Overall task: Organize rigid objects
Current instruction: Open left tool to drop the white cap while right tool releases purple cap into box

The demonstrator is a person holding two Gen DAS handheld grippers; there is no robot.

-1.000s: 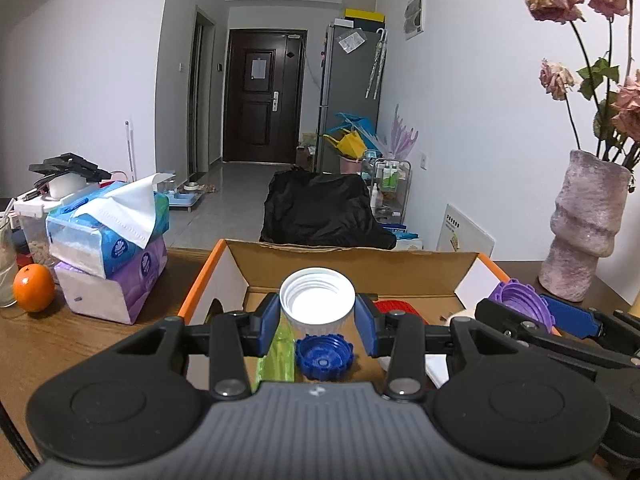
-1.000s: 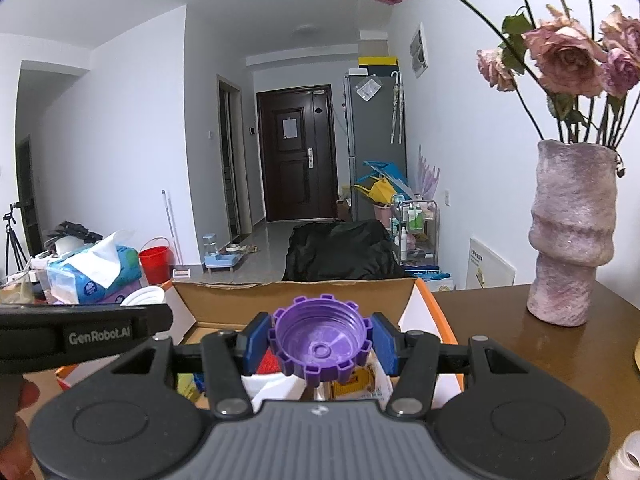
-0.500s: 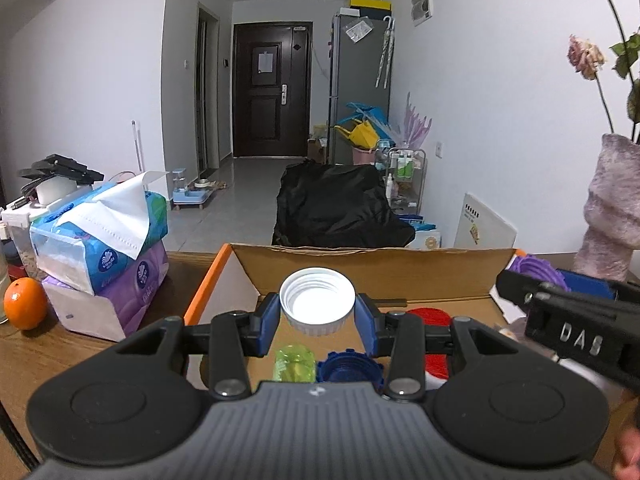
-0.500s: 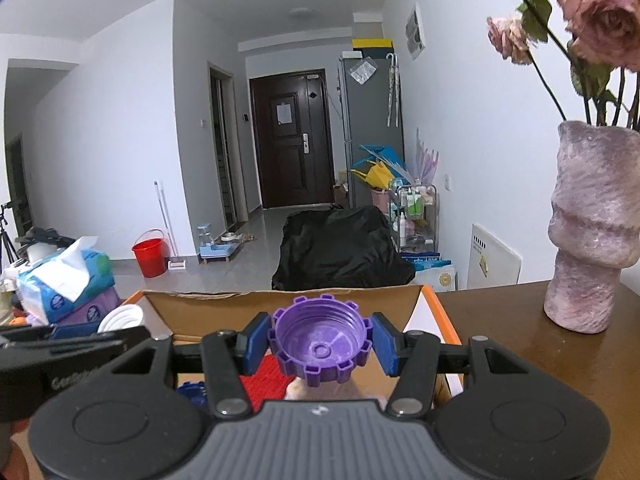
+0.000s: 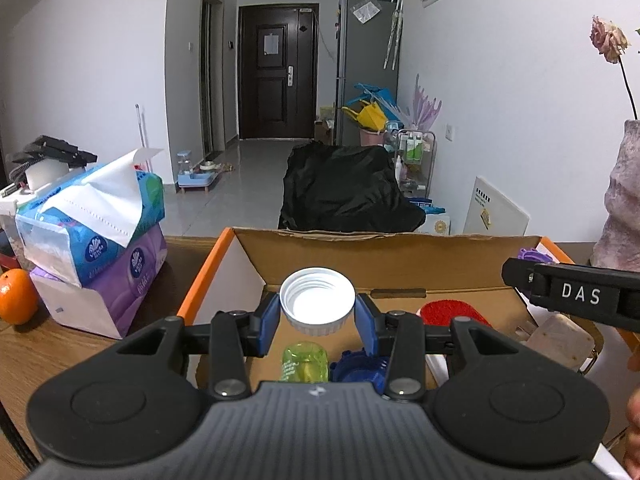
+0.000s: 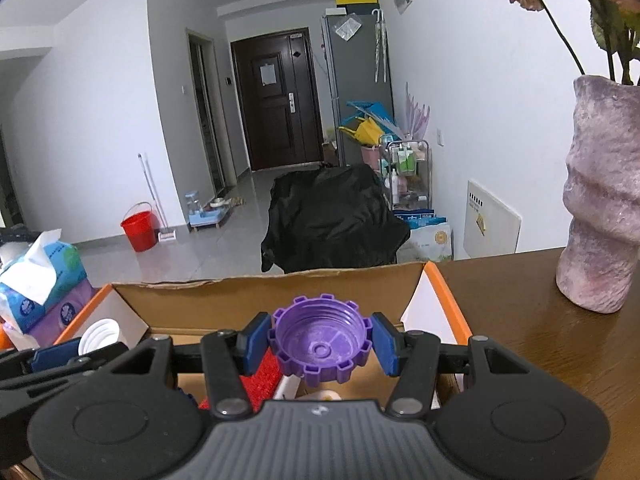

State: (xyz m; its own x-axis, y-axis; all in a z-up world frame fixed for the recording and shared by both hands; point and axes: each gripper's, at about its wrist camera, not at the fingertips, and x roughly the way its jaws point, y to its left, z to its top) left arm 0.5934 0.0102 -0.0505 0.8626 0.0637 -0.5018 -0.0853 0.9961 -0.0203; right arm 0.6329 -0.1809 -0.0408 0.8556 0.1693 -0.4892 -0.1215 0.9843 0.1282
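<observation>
**Two caps held over the cardboard box**

Left wrist view: the left gripper [image 5: 318,322] has its blue pads pressed on either side of a white cap [image 5: 317,300], open side up, held above the cardboard box [image 5: 360,258]. Inside the box, below the cap: a green bottle [image 5: 305,362], a blue cap [image 5: 360,368], a red scrubbing pad [image 5: 448,312] further right. The box sits on a wooden table [image 5: 60,356]. Left of the box, two tissue packs [image 5: 92,236] stacked, an orange [image 5: 16,296] beside them. The right gripper enters from the right edge as a black bar marked "DAS", with a bit of purple cap showing behind it. A pink vase [image 5: 624,200] stands at the far right.

Right wrist view: the right gripper [image 6: 320,346] clamps a purple cap [image 6: 320,346], notched rim, open side up, over the right part of the box [image 6: 280,292]. Red pad [image 6: 260,376] visible beneath. The left gripper shows at lower left with the white cap [image 6: 98,336] between its pads. The vase [image 6: 600,208] stands on the table [image 6: 540,320], right of the box and apart from it.
</observation>
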